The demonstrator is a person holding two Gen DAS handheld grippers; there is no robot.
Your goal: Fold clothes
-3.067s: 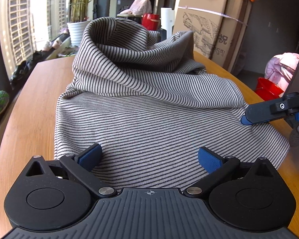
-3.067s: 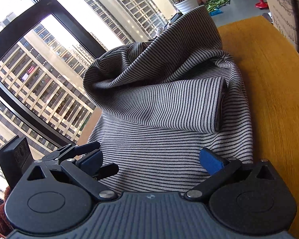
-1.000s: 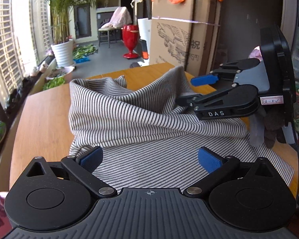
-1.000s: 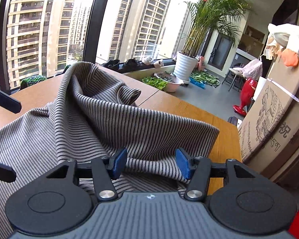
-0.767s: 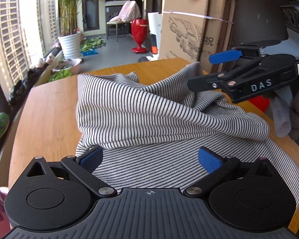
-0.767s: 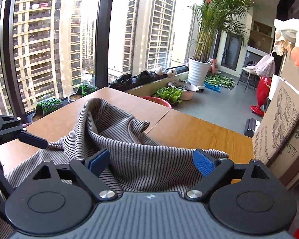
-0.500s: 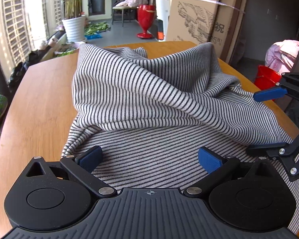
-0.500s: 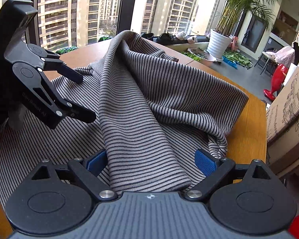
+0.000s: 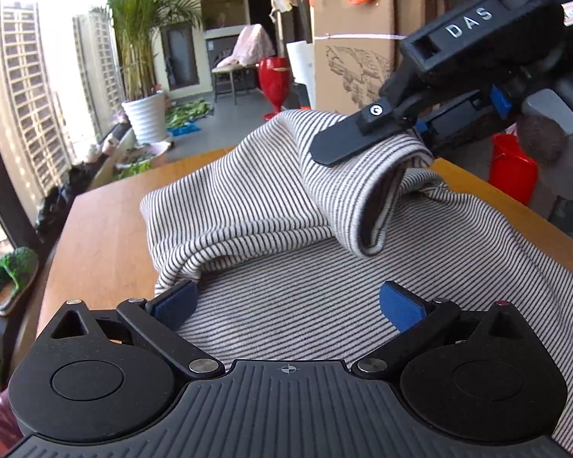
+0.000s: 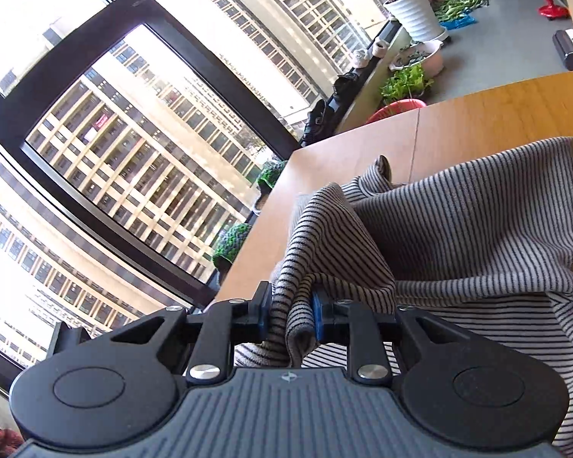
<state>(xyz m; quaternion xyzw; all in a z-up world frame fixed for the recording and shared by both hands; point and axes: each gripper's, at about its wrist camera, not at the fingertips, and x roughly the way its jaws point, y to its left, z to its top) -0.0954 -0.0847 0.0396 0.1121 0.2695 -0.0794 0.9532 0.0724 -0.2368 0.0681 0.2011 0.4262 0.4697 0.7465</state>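
A grey-and-black striped garment [image 9: 305,297] lies spread on a wooden table [image 9: 95,244]. My left gripper [image 9: 286,305] hovers open over its near flat part, blue pads wide apart with nothing between them. In the left wrist view my right gripper [image 9: 366,141] comes in from the upper right and lifts a bunched fold of the striped cloth above the table. The right wrist view shows that gripper [image 10: 288,315] shut on a pinch of the garment [image 10: 477,229], whose cloth hangs down from the pads and drapes away to the right.
Cardboard boxes [image 9: 355,57] stand beyond the table's far edge, with a red bucket [image 9: 512,168] on the floor at right. A white plant pot [image 9: 145,118] and shoes sit by the big window [image 10: 133,152] on the left. Bare wood [image 10: 496,114] shows past the garment.
My right gripper was open over the cloth half a second ago; now it is shut on a fold and has raised it. The left gripper stays open above the near part.
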